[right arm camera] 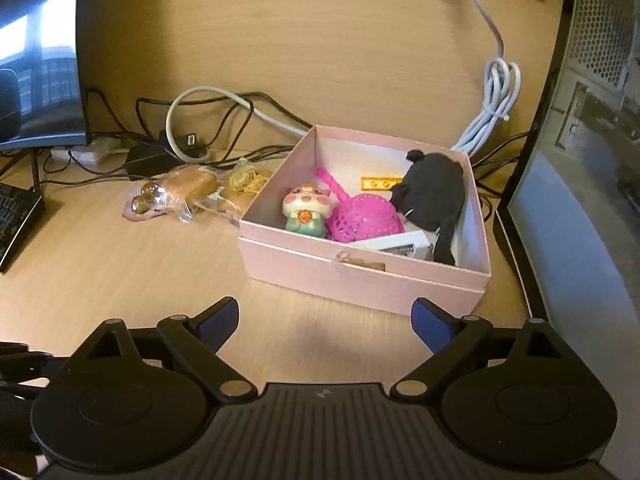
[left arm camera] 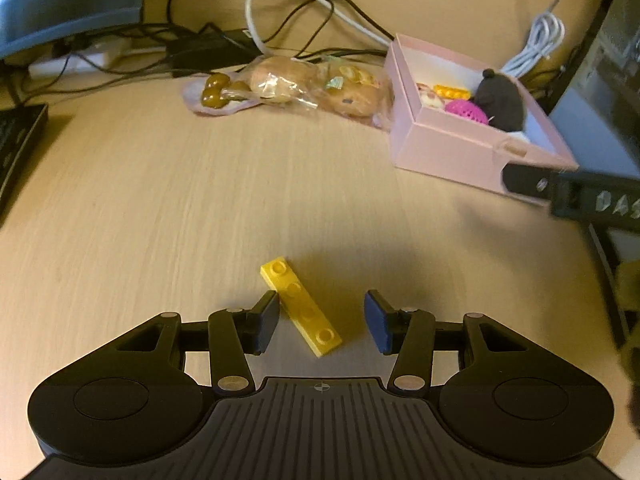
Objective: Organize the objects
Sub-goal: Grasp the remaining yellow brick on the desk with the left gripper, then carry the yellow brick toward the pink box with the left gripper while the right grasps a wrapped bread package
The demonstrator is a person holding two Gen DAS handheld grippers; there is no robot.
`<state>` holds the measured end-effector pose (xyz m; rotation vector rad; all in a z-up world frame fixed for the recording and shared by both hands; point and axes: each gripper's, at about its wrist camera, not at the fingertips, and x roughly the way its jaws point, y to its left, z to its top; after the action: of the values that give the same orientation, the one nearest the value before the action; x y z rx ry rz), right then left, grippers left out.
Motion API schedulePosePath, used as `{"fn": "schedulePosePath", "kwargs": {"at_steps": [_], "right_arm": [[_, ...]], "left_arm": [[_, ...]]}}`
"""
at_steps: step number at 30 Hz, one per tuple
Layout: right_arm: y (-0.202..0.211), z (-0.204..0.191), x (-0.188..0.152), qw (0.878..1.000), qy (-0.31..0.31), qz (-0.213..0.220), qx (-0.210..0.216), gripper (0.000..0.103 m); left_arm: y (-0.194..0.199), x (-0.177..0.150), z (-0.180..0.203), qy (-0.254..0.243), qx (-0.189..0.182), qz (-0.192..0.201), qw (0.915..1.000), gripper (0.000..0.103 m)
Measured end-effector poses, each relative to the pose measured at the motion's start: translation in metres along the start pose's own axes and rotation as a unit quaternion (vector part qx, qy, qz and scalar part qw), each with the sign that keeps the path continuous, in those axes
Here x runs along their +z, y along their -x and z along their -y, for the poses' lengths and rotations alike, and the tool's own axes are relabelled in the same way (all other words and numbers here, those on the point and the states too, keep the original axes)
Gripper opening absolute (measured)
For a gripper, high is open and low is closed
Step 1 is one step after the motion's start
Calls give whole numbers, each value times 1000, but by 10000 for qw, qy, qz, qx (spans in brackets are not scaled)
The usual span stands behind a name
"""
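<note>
The flat yellow studded plastic brick [left arm camera: 301, 306] lies on the pale wooden desk [left arm camera: 160, 200], between the half-open fingers of the left gripper [left arm camera: 321, 322]. Its long axis runs diagonally, far-left to near-right, so the left pad [left arm camera: 267, 322] sits against its edge while the right pad is apart. The right gripper [right arm camera: 325, 326], spread wide and empty, hovers near the pink cardboard box [right arm camera: 360, 280], further from the brick.

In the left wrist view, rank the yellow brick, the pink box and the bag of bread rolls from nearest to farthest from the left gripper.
From the left gripper:
1. Yellow brick, lying on the desk between the open fingers, close to the left one.
2. Pink box, farther out to the right.
3. Bag of bread rolls, farthest, just left of the box near the cables.
</note>
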<state>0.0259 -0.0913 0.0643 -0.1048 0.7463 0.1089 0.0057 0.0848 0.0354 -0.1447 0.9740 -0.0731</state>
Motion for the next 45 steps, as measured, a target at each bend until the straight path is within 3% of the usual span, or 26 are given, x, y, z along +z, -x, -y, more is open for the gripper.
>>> {"fn": "schedulePosePath", "kwargs": {"at_steps": [2,10,16,20,24,30,31,33,34,37,45], "right_arm": [[2,-1,3,10000,-27,31,-7,95],[-4,-12,17,9999,-88,32,89,99],[-26,-51,35,9991,31,-17,424,99],[-51,-96,60,9975,407,119,572,99],[-90,-136,96,9967,513,182,606,99],[-159,-174,130,9987,515,20,36,98],[-167,-176,131,9987,514,-48,-5,96],[-182,-179,128,9981,512,-337,-15,77],[-187,-177,124,9973,500,-534,0,61],[-178,-182,106,9955,773,-524,-166,57],[-107,-189,45,9886,1287,-658,424,56]], "left_arm": [[-2,-1,1,-78,77,72,9999,19],[5,2,-23,198,-163,-47,9997,17],[38,3,-69,385,-273,256,9986,17],[61,-2,-109,487,-47,449,9978,17],[86,-10,-159,897,194,519,9944,17],[119,-15,-213,1013,766,730,9892,17],[123,-15,-217,982,898,739,9883,17],[129,-15,-223,950,1026,767,9872,17],[131,-15,-226,954,999,776,9874,17],[133,-14,-228,934,883,770,9887,17],[123,-8,-211,645,317,686,9951,17]]}}
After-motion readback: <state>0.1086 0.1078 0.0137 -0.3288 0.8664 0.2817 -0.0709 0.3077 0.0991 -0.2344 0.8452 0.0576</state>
